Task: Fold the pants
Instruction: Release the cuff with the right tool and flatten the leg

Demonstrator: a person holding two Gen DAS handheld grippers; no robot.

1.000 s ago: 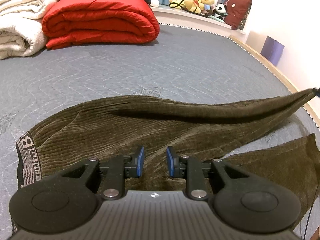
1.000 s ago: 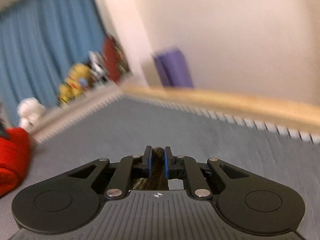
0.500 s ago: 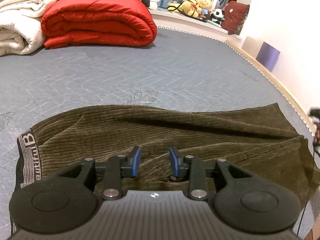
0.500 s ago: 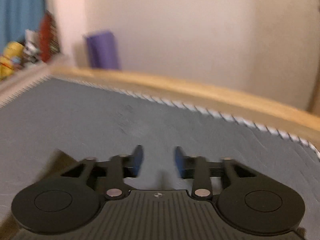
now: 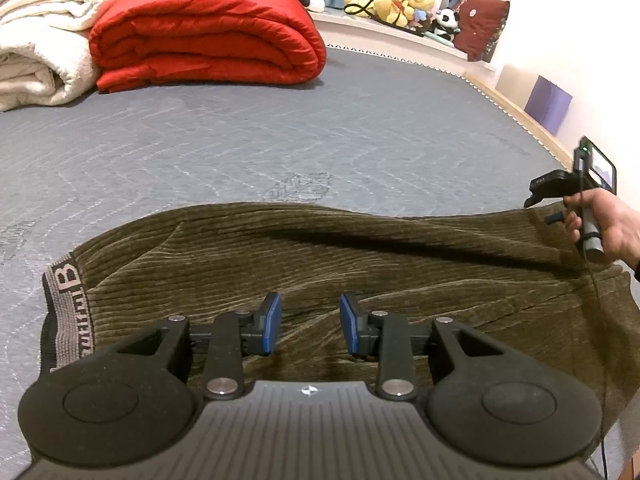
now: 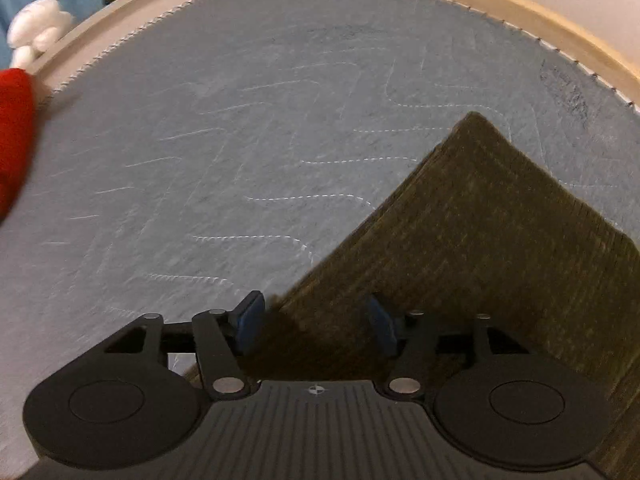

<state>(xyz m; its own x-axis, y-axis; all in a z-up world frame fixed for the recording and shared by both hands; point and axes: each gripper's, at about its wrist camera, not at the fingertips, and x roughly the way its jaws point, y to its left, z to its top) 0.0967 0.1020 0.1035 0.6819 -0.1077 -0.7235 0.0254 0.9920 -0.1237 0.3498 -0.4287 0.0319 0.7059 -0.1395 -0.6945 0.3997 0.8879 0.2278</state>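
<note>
hovering my left gripper (image 5: 308, 326) over the olive corduroy pants (image 5: 360, 264), which lie folded lengthwise on the grey mattress (image 5: 280, 140), its jaws parted and empty. my right gripper (image 6: 316, 320) is opening above the cuff end, clamping nothing. i'd judge the next fold wants both cuff corners pinched cleanly, then carried toward the waistband (image 5: 68, 304) with edges aligned.

Both wrist cameras sit low over the bed (image 5: 280, 140), angled downward. The left faces the far edge; the right faces a far corner. They share the pants (image 5: 360, 264).
</note>
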